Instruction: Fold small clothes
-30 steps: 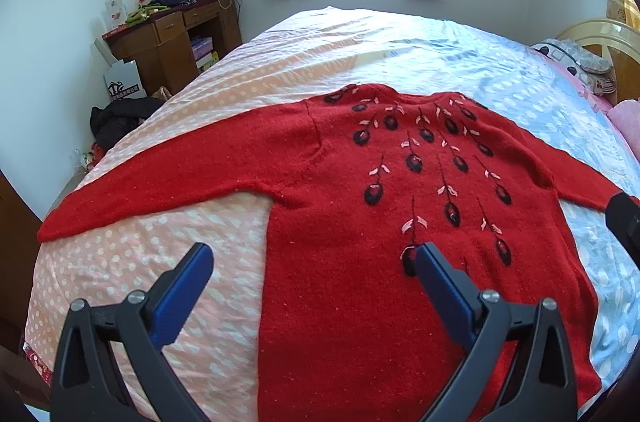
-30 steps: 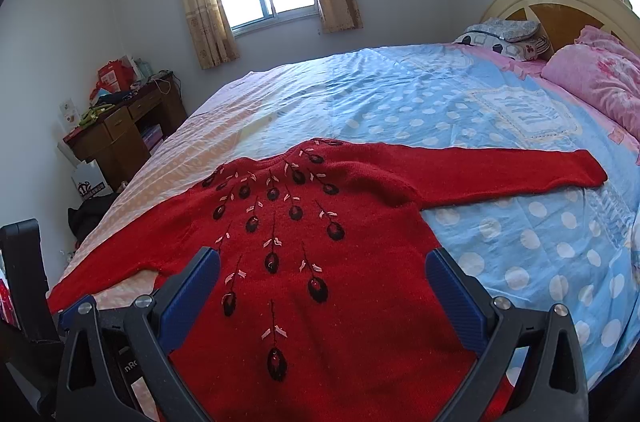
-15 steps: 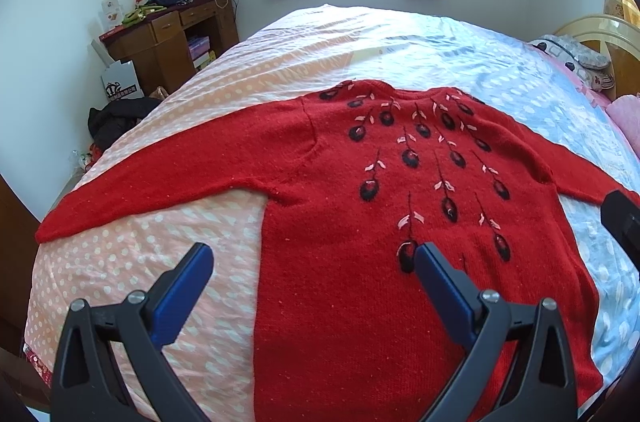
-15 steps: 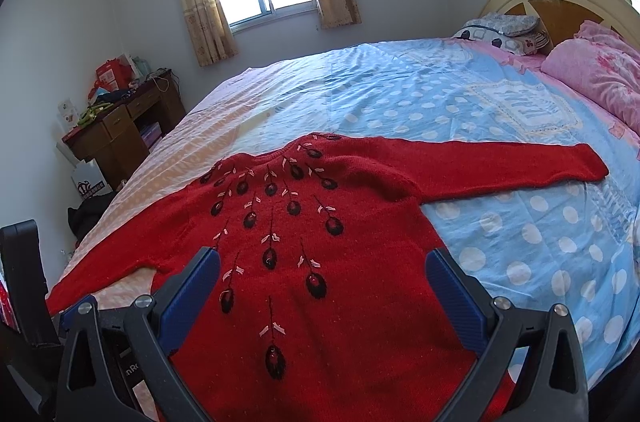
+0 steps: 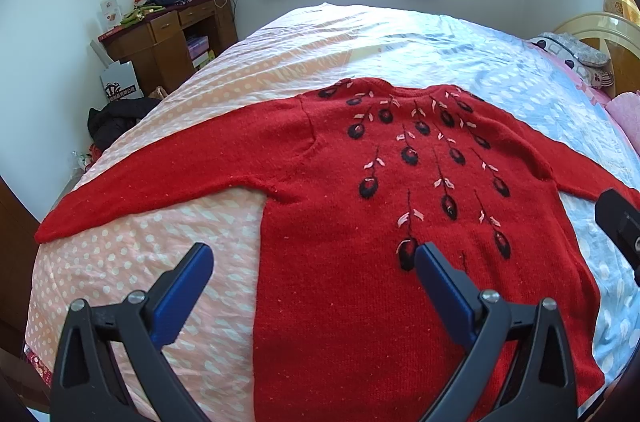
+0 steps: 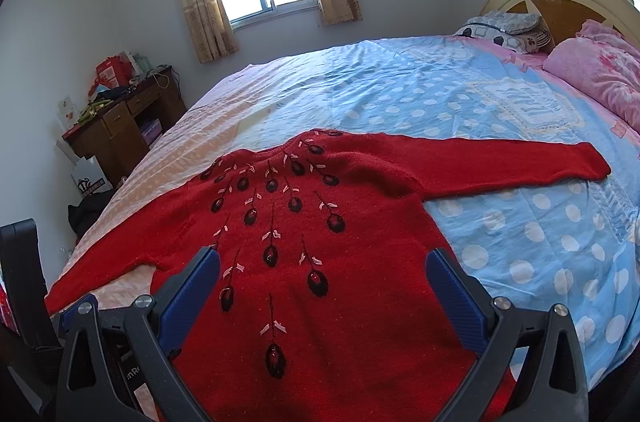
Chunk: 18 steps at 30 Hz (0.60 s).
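Sweater laid out flat on the bed, front side up, and that is where we stand: nothing folded yet. Both sleeves are stretched straight out to the sides, the body runs down toward us, and the dark embroidered buds fan out below the neckline. The knit lies smooth, no bunching that we can see.

Our left gripper hovers above the lower body of the sweater with its jaws spread wide and nothing between them. Its left blue pad sits over the dotted pink sheet, its right pad over the red knit, so the sweater's side edge runs between the 2. Our right gripper hangs over the middle of the body, jaws likewise wide apart and empty. Neither one touches the fabric as far as we can tell.

So we read this as the very start, the line-up before the first fold. The likely first move is a sleeve: the left sleeve reaches out toward the bed's edge, the right sleeve lies across the blue dotted sheet. Each gripper would need to travel outward to its cuff, pinch the knit only, not the sheet beneath, and carry it across the chest. Thick knit like this should hold a crease loosely, so we would lay it down flat.
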{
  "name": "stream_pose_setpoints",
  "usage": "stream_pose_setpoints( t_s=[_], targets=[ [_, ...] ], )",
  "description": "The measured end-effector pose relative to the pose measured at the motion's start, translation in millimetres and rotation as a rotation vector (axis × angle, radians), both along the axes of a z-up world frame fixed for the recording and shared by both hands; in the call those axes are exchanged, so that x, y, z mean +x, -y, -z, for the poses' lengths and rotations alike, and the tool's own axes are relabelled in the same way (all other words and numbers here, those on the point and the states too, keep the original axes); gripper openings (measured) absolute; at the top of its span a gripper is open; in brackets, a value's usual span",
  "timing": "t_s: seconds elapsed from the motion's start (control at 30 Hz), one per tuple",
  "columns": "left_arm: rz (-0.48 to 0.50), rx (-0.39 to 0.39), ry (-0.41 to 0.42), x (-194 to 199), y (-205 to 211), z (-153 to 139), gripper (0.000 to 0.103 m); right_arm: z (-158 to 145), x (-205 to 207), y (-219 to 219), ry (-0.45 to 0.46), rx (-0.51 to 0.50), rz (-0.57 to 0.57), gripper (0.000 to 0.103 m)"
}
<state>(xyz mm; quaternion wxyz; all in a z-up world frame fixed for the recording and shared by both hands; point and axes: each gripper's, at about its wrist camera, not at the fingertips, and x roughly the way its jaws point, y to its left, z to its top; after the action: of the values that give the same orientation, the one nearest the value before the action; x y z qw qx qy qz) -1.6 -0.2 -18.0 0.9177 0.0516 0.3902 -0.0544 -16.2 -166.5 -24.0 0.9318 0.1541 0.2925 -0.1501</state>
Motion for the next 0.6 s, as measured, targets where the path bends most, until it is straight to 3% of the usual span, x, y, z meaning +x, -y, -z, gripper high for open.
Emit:
stream_pose_setpoints(
  t_s=[0.6],
  targets=[
    [0.000, 0.000, -0.001, 0.0, 0.5, -0.3, 0.102, -2.3, 1.0, -1.3, -0.008, 0.004, -0.003, 0.102]
  ],
)
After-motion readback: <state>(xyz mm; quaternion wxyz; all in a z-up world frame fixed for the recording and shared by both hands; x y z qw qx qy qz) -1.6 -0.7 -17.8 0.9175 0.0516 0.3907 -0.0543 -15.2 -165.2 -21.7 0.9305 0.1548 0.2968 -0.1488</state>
